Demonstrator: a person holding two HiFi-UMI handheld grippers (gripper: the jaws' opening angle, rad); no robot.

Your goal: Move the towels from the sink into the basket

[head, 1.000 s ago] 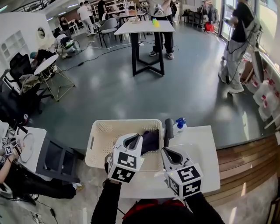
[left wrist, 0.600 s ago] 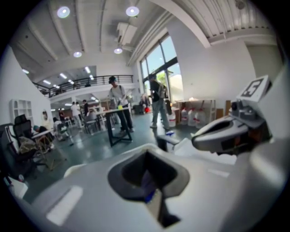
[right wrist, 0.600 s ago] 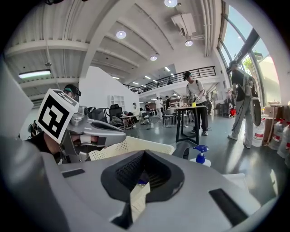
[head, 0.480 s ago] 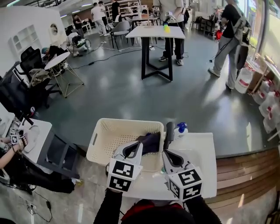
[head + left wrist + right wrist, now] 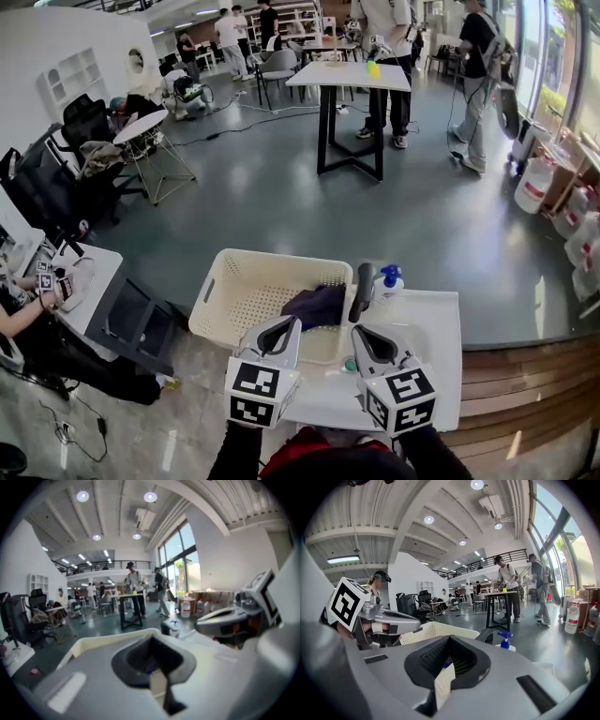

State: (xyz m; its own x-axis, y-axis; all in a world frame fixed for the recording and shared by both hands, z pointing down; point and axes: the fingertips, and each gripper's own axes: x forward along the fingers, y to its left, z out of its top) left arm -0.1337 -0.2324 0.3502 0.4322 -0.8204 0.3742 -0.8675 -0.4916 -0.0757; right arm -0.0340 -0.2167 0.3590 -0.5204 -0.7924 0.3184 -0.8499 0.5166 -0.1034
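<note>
A dark purple towel lies crumpled in the right part of the cream perforated basket. My left gripper hangs over the basket's near rim, just short of the towel, shut with nothing in it. In the left gripper view its jaws meet, with the basket rim beyond them. My right gripper is over the white sink counter, also shut and empty; the right gripper view shows its jaws closed. The sink basin is mostly hidden beneath both grippers.
A dark faucet and a blue-capped soap bottle stand at the counter's back. A small green thing shows between the grippers. A person sits at a desk on the left. A black table and several people stand farther back.
My left gripper has drawn back from the basket toward me, and the purple towel that was at its tip now lies free in the basket. The right gripper has barely moved.
</note>
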